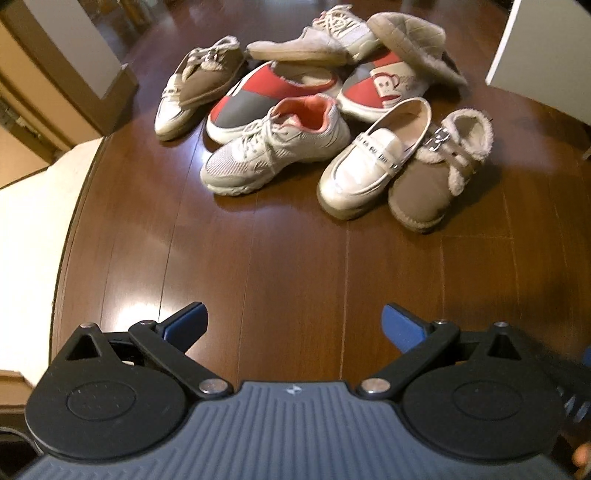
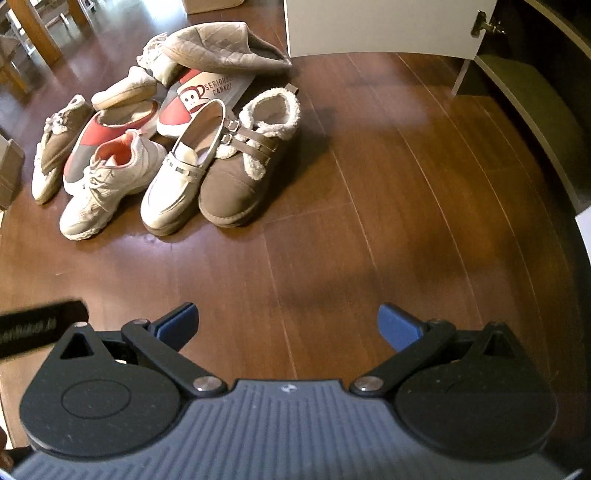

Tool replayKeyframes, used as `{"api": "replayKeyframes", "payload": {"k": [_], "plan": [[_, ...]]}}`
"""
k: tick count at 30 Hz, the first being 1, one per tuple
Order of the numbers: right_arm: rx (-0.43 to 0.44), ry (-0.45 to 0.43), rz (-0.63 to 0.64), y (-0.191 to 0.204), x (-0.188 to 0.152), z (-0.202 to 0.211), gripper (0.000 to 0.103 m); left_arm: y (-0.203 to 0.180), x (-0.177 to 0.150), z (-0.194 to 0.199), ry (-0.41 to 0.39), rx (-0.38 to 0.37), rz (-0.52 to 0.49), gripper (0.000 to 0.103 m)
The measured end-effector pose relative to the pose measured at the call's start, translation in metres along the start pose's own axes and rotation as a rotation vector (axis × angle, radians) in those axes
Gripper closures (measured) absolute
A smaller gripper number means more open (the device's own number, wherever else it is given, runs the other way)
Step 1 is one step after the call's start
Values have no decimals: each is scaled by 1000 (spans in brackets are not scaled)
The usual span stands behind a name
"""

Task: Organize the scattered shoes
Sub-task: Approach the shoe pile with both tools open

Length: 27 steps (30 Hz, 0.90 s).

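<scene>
Left wrist view: the left gripper hangs low in the frame with its blue-tipped fingers spread wide and nothing between them, aimed at a heap of shoes in the upper middle. The heap lies on the dark wooden floor, which shines with lamp glare. Nearest the camera sit a white sneaker with a coral lining, a white loafer and a brown fleece-lined shoe; the loafer and the brown shoe touch side by side. Behind them two red and grey slippers lie at angles, and a quilted grey slipper is tipped over on top of the pile. This looks like the start: nothing is paired or lined up yet.

In the right wrist view the right gripper is likewise spread and empty, over bare floor in the lower middle, with the pile in the upper left. Both grippers probably sit back from the heap to choose a first shoe. At the upper right stands a white cabinet door, open beside a dark shelf opening, likely where the shoes belong.
</scene>
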State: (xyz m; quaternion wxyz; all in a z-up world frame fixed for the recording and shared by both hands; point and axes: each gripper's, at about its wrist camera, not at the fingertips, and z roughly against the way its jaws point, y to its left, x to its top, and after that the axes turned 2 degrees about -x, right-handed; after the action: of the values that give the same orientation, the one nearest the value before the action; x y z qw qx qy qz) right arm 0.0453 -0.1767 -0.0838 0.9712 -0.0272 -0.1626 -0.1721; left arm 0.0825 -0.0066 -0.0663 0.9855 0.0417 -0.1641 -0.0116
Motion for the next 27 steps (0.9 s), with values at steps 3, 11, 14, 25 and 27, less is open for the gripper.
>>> {"api": "replayKeyframes", "payload": {"k": [3, 11, 14, 25, 27], "plan": [[-12, -34, -10, -1, -12, 13, 1, 0, 5, 12, -36, -17, -7, 1], [-37, -127, 44, -9, -30, 45, 1, 17, -16, 69, -192, 55, -12, 1], [30, -176, 37, -9, -31, 71, 1, 28, -12, 88, -205, 70, -5, 1], [180, -530, 90, -24, -42, 212, 1, 52, -19, 194, -348, 70, -43, 1], [225, -575, 113, -30, -38, 227, 1, 58, -14, 203, -372, 75, -55, 1]]}}
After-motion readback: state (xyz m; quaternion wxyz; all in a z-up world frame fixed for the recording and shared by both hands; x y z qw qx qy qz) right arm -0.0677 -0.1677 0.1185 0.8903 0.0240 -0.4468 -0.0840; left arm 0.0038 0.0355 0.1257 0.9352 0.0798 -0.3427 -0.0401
